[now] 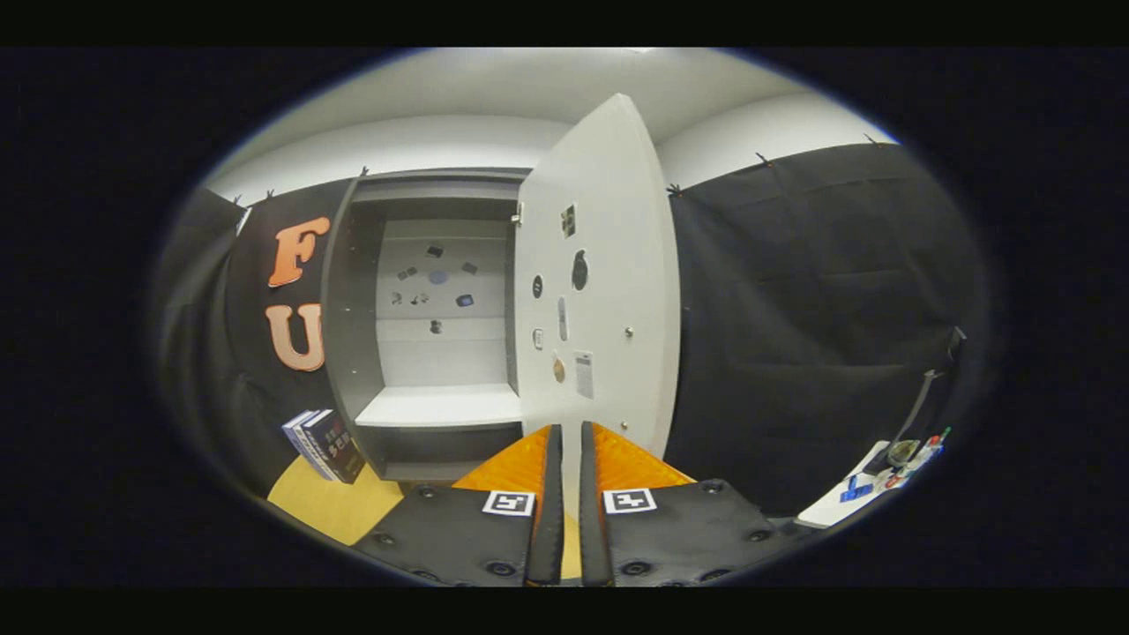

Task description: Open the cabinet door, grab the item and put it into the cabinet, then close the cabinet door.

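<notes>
gripper (571, 437) level, pointing straight at cabinet; fingers (551, 494) nearly together, narrow gap, nothing held. fingertips just before lower edge of open white cabinet door (600, 282), contact unclear. cabinet (353, 309) interior exposed left of door, white shelf (441, 407) bare. books (325, 445) stand on yellow table (331, 507) beside cabinet base, left of fingers.

Cabinet (423, 353) — door (600, 273) swung open at its right, books (325, 445) at lower left, gripper (565, 459) before it.
</notes>
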`<state>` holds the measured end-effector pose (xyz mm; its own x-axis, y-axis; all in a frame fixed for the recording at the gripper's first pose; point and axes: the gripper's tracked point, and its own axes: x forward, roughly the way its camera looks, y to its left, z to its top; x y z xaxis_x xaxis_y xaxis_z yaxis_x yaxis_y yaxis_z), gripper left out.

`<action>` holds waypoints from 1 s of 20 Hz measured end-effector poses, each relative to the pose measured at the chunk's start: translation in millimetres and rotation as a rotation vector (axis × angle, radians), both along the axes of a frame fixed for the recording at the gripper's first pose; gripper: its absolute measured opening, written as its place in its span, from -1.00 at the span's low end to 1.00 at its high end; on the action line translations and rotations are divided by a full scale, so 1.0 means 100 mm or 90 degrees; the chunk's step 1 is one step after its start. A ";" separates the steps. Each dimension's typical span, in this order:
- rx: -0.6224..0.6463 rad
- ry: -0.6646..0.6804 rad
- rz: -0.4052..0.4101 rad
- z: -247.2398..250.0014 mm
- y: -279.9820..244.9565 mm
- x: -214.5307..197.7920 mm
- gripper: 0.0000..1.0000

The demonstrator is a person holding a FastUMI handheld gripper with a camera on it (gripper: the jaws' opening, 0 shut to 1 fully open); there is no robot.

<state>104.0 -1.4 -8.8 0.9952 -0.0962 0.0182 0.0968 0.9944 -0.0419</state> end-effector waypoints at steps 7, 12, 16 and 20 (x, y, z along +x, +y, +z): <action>-0.023 0.046 0.056 -0.81 0.90 0.49 -0.11; -0.032 0.091 0.086 -1.53 1.29 0.72 0.46; -0.048 0.126 0.087 -2.08 1.53 0.85 0.93; -0.051 0.167 0.077 -2.59 1.61 0.91 0.97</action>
